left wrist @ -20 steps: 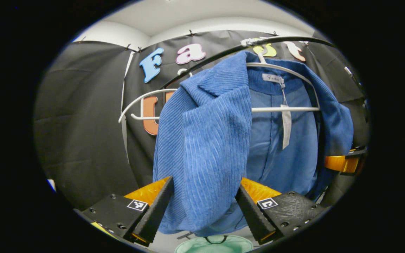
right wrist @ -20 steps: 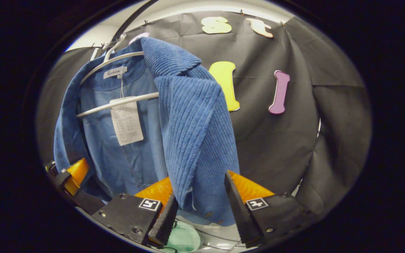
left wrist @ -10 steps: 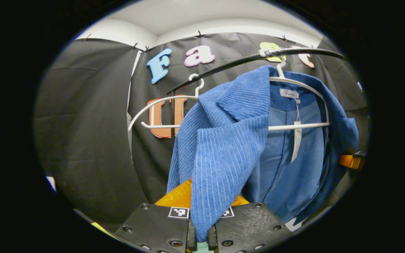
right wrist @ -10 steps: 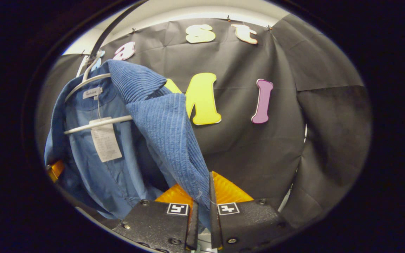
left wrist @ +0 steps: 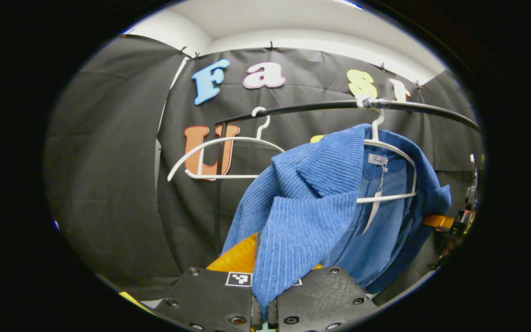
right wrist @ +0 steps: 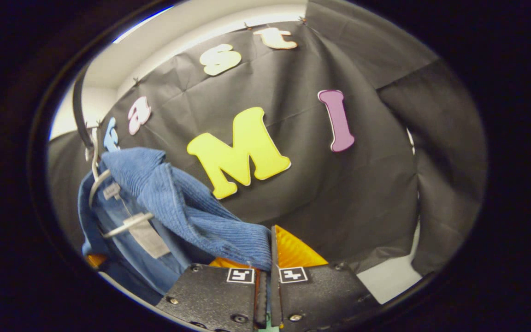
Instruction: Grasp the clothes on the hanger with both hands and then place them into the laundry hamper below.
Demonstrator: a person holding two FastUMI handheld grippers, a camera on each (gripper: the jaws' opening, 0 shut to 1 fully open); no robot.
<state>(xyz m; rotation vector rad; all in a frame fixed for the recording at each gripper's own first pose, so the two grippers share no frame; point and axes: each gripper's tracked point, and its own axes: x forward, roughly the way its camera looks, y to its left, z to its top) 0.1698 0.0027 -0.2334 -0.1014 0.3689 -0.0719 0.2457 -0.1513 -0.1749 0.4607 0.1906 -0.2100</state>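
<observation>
Left tongs (left wrist: 263, 313) and right tongs (right wrist: 268, 304) both seem clamped on blue cloth (left wrist: 302, 221).

Both grippers, open a second ago, have clamped onto the blue jacket's (left wrist: 311, 216) front panels and pulled them outward.

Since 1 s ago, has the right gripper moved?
Yes. The right gripper has pulled back and rightward from the hanger, which sits smaller and farther left; it is shut on the jacket front.

Both views upward, sharing jacket (left wrist: 307, 216)
</observation>
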